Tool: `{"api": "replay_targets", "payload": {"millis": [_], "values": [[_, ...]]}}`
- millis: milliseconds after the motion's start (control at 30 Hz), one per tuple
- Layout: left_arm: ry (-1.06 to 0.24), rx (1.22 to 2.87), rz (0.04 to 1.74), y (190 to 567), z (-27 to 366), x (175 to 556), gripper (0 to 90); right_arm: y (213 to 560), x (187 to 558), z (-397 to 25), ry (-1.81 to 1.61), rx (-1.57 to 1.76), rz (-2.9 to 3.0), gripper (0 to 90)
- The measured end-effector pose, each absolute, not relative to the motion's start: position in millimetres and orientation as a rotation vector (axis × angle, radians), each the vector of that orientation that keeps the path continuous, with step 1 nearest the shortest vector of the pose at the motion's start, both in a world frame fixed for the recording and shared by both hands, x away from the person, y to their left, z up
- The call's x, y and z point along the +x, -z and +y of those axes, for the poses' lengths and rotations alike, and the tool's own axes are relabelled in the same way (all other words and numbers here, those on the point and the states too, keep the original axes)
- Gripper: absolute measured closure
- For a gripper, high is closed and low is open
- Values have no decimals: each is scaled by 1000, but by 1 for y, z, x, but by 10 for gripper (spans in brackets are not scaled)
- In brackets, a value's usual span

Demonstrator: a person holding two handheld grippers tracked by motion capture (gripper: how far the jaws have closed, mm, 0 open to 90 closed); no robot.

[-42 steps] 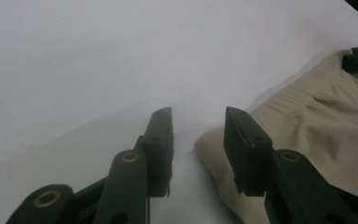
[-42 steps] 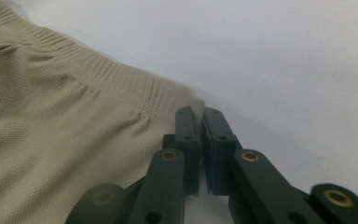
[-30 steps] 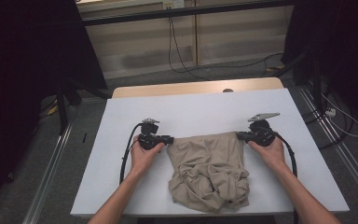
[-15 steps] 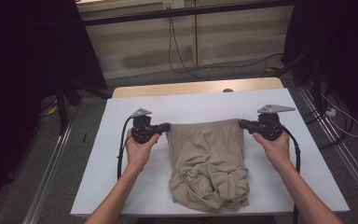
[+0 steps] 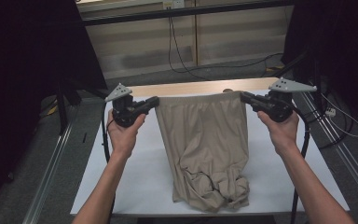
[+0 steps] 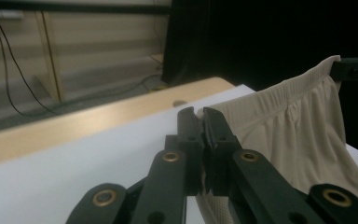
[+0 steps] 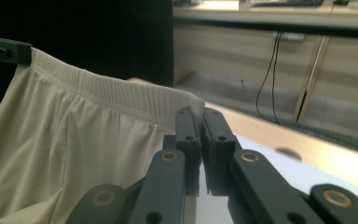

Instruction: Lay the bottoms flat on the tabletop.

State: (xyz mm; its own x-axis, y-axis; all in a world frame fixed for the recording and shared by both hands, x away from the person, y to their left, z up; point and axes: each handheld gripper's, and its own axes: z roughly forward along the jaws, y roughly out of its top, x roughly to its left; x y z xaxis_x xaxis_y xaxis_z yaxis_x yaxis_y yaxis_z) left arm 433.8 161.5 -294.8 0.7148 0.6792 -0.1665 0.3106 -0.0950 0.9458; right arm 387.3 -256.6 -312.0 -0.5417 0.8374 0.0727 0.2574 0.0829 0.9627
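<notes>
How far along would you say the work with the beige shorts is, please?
Done: both waistband corners of the beige elastic-waist fabric shorts are pinched by the left gripper and right gripper. In hand: waistband raised and taut. Left: the crumpled legs lie on the white table, unsmoothed.

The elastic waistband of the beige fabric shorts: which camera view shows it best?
The right gripper view: the ribbed elastic waistband runs close and sharp across the picture. The left gripper view shows the band farther off, towards the right gripper. The high view shows a thin stretched top edge.
</notes>
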Motion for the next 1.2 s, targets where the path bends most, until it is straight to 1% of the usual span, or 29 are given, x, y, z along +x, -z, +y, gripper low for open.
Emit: {"api": "replay_targets", "payload": {"millis": [133, 200, 233, 267, 300, 367, 467, 567, 700, 867, 933, 1100, 1200], "values": [[-407, 1637, 767, 259, 168, 438, 872, 278, 387, -254, -1512, 1022, 1807, 864], [-436, 1622, 748, 240, 170, 438, 871, 255, 385, -250, -1517, 978, 1782, 864], [-455, 1615, 738, 230, 171, 437, 872, 232, 383, -247, -1520, 929, 1752, 864], [-458, 1600, 726, 224, 171, 437, 872, 232, 383, -247, -1520, 929, 1752, 864], [-463, 1584, 711, 212, 173, 436, 871, 223, 382, -246, -1520, 916, 1742, 864], [-475, 1556, 686, 197, 175, 434, 872, 193, 379, -244, -1546, 872, 1688, 864], [-503, 1563, 678, 188, 173, 435, 871, 187, 380, -244, -1554, 865, 1665, 864], [-501, 1603, 703, 201, 168, 446, 871, 199, 392, -246, -1551, 911, 1677, 864], [-454, 1645, 746, 230, 161, 464, 871, 229, 411, -253, -1533, 971, 1733, 863], [-450, 1720, 774, 258, 147, 485, 871, 264, 435, -263, -1478, 1047, 1799, 863], [-426, 1731, 799, 271, 143, 495, 871, 274, 444, -266, -1457, 1067, 1818, 863], [-407, 1769, 850, 296, 134, 518, 870, 295, 466, -268, -1411, 1134, 1852, 863], [-401, 1762, 894, 305, 129, 523, 869, 303, 476, -268, -1380, 1167, 1850, 863]]}}
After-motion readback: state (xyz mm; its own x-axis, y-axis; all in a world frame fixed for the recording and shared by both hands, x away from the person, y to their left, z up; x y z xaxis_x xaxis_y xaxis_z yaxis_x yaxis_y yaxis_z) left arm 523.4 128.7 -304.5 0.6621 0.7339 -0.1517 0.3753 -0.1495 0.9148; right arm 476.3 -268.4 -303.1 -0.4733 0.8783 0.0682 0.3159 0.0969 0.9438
